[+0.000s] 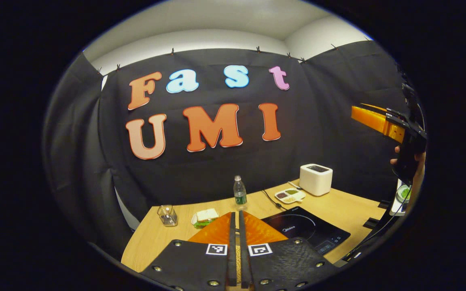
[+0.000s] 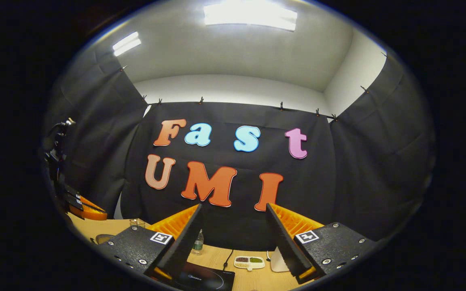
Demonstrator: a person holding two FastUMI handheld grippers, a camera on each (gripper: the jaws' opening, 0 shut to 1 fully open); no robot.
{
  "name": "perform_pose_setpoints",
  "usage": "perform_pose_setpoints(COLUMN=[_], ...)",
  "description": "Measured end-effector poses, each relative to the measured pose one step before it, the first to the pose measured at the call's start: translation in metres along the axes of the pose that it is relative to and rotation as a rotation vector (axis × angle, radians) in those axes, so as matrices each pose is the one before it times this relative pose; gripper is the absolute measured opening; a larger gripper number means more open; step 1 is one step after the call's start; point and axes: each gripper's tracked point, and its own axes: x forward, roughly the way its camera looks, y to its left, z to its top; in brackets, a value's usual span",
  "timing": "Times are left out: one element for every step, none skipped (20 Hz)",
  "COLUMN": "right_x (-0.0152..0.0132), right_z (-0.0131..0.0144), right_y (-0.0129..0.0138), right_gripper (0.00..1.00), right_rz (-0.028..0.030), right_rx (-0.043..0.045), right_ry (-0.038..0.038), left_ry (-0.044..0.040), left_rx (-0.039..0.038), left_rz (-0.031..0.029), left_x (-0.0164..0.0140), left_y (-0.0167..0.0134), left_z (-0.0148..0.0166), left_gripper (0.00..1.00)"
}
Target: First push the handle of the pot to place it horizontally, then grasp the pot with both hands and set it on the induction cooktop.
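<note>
The black induction cooktop point(image 1: 306, 232) lies flat on the wooden table point(image 1: 156, 238), just right of and beyond my left gripper point(image 1: 236, 213). That gripper is shut, its two fingers nearly touching with nothing between them, held above the table's near edge. My right gripper point(image 2: 233, 206) is held high and open, pointing at the booth wall with nothing between its fingers; the cooktop point(image 2: 204, 281) is low beneath it. In the left gripper view the right gripper point(image 1: 376, 120) hangs at the far right in a hand point(image 1: 409, 161).
On the table stand a water bottle point(image 1: 239, 192), a white box-shaped appliance point(image 1: 316, 179), a small divided dish point(image 1: 289, 196), a glass jar point(image 1: 167, 215) and a lidded food box point(image 1: 205, 217). A cable point(image 1: 271, 200) runs behind the cooktop.
</note>
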Motion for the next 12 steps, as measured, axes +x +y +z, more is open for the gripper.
perform_pose_setpoints(right_x=[0.00095, 0.00025, 0.00128, 0.00023, 0.0008, -0.0001, -0.00016, 0.00005, 0.00141, 0.00111, 0.00023, 0.00075], right_z=[-0.0066, -0.00553, -0.00589, -0.0053, -0.00532, -0.00488, -0.00401, -0.0038, -0.00509, -0.00544, -0.00506, -0.00444], right_y=[0.00236, 0.00185, 0.00258, 0.00175, 0.0018, 0.00122, 0.00069, 0.00111, 0.0011, 0.001, 0.00049, 0.00123], right_gripper=[0.95, 0.95, 0.95, 0.95, 0.95, 0.95, 0.95, 0.95, 0.95, 0.95, 0.95, 0.95], right_rz=[0.00151, 0.00257, 0.00306, 0.00305, 0.00246, 0.00097, -0.00043, -0.00218, -0.00295, -0.0057, -0.00433, -0.0038], right_rx=[0.0001, 0.00088, 0.00181, 0.00418, 0.0048, 0.00404, 0.00201, -0.00073, -0.00273, -0.00302, -0.00363, -0.00165], right_ry=[0.00455, 0.00526, 0.00485, 0.00184, -0.00017, -0.0024, -0.00439, -0.00261, -0.00174, 0.0017, 0.0062, 0.0073], left_ry=[0.04106, 0.03855, 0.0328, 0.03123, 0.0304, 0.03477, 0.03793, 0.04508, 0.04931, 0.05813, 0.04833, 0.0268], left_rx=[-0.02242, -0.02228, -0.01911, -0.01016, -0.00855, -0.01052, -0.02299, -0.02843, -0.03227, -0.02812, -0.02812, -0.01724], left_rz=[-0.01587, -0.01427, -0.00362, 0.01239, 0.01471, -0.00102, -0.00883, -0.01181, -0.01421, -0.00921, -0.00063, 0.00474], left_x=[0.00058, 0.0013, -0.00088, -0.00057, -0.00037, 0.00082, 0.00081, 0.00074, 0.00463, 0.00083, -0.00097, 0.00078], left_y=[-0.00363, -0.00349, -0.00029, 0.00403, 0.00551, 0.00155, -0.00047, -0.00119, 0.00063, 0.00235, 0.00437, 0.00444], left_z=[-0.01777, -0.017, -0.01218, -0.01088, -0.01292, -0.01255, -0.01448, -0.01538, -0.01683, -0.01454, -0.01282, -0.00575], left_gripper=[0.05, 0.04, 0.04, 0.04, 0.05, 0.0, 0.04, 0.04, 0.04, 0.04, 0.04, 0.05])
